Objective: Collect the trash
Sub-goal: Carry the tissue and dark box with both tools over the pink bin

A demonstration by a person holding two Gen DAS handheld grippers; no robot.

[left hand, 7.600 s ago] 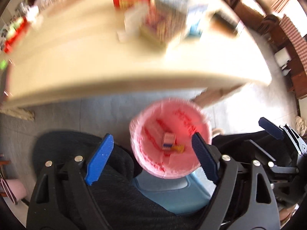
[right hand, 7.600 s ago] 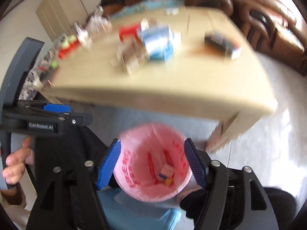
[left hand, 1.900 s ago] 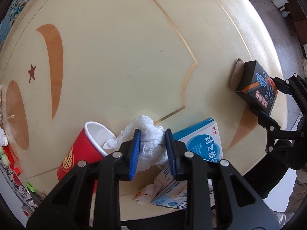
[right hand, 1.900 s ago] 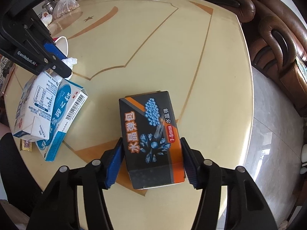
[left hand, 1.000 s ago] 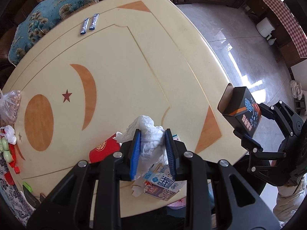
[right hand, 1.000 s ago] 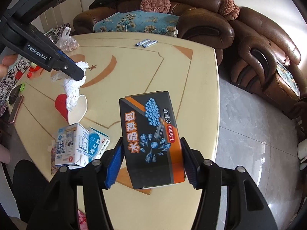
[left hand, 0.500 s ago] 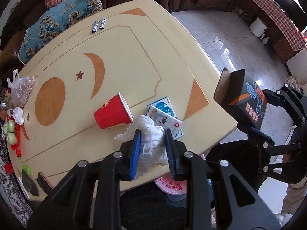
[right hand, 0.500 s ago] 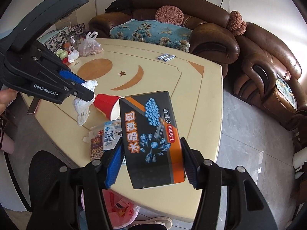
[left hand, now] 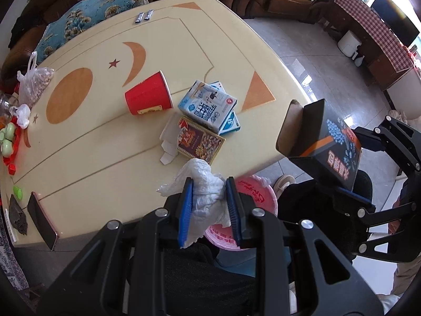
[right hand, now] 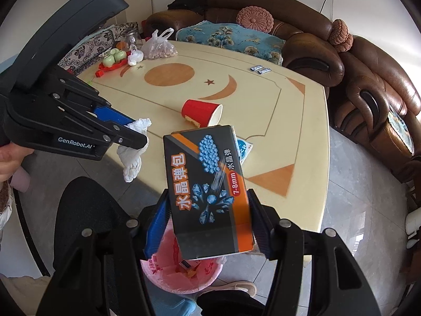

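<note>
Cream desk (left hand: 86,142) with orange inlays, pink-lined bin (right hand: 181,276) below its near edge. Left tool (left hand: 209,208) clenches crumpled white tissue (left hand: 206,194); right tool (right hand: 208,223) grips black-and-orange carton (right hand: 208,192). Both near the bin, undropped. Red paper cup (left hand: 148,97) and three flattened cartons (left hand: 208,108) remain.

Both wrist fisheyes look steeply down from above the near edge of the cream inlaid table (left hand: 105,142), sharing a toppled red paper cup (right hand: 201,113) toward 12 o'clock.
</note>
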